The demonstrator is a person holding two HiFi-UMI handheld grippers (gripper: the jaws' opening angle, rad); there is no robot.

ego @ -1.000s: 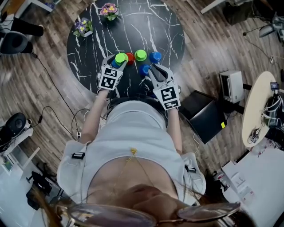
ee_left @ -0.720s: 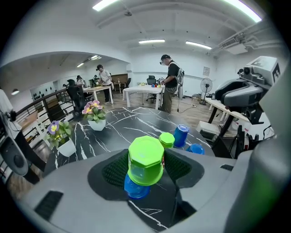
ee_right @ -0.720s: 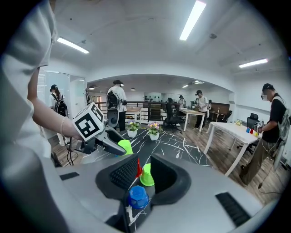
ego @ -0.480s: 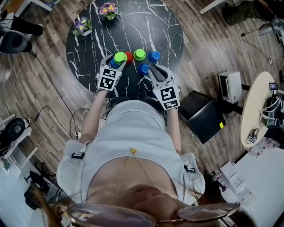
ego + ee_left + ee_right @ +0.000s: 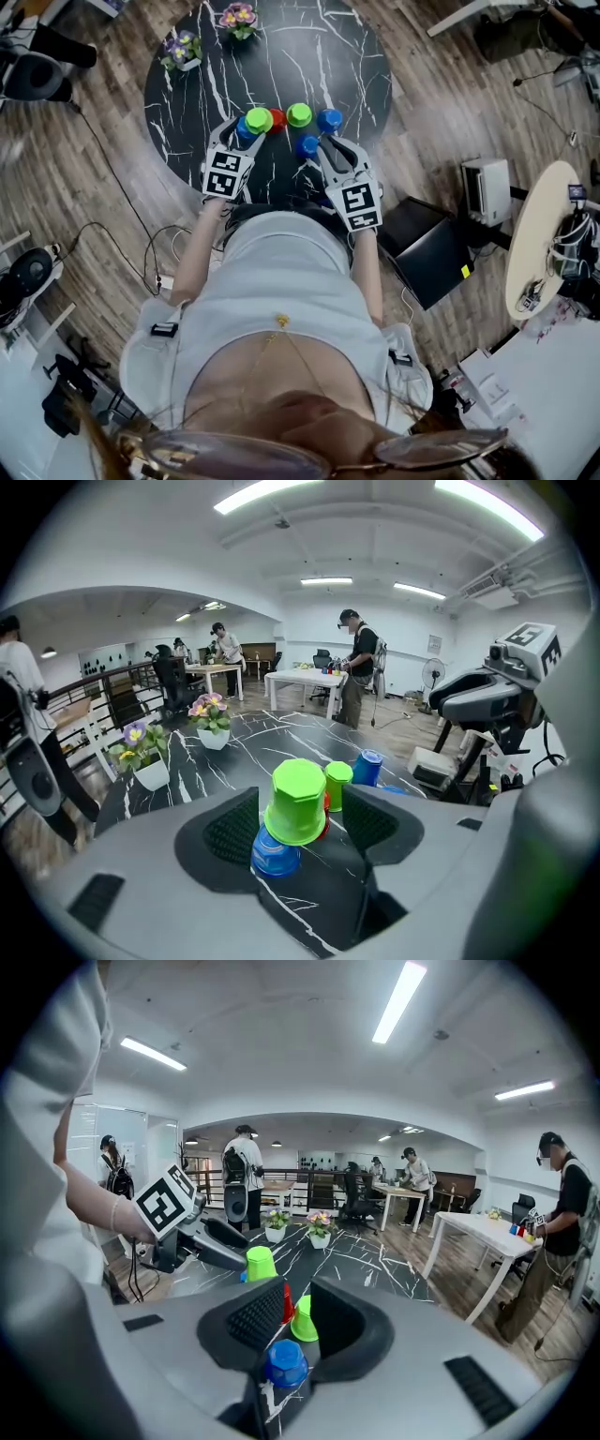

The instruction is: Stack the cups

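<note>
On the black marble table (image 5: 328, 56) a green cup (image 5: 296, 802) stands upside down on a blue cup (image 5: 276, 855). My left gripper (image 5: 298, 808) is open around this stack; its jaws have just been opening, and a gap shows on each side. Behind the stack are a red cup (image 5: 277, 119), a second green cup (image 5: 299, 114) and a blue cup (image 5: 328, 119). My right gripper (image 5: 296, 1307) hovers with its jaws partly apart. Another blue cup (image 5: 285, 1365) sits low between them on the table, below the pads.
Two flower pots (image 5: 181, 49) (image 5: 239, 19) stand at the table's far left. A black case (image 5: 431, 248) and a white box (image 5: 487, 183) lie on the floor to the right, near a pale round table (image 5: 539, 230). People stand at desks in the background.
My left gripper has drawn back slightly from the green-on-blue stack, which stays standing. The right gripper and the other cups have not moved.
</note>
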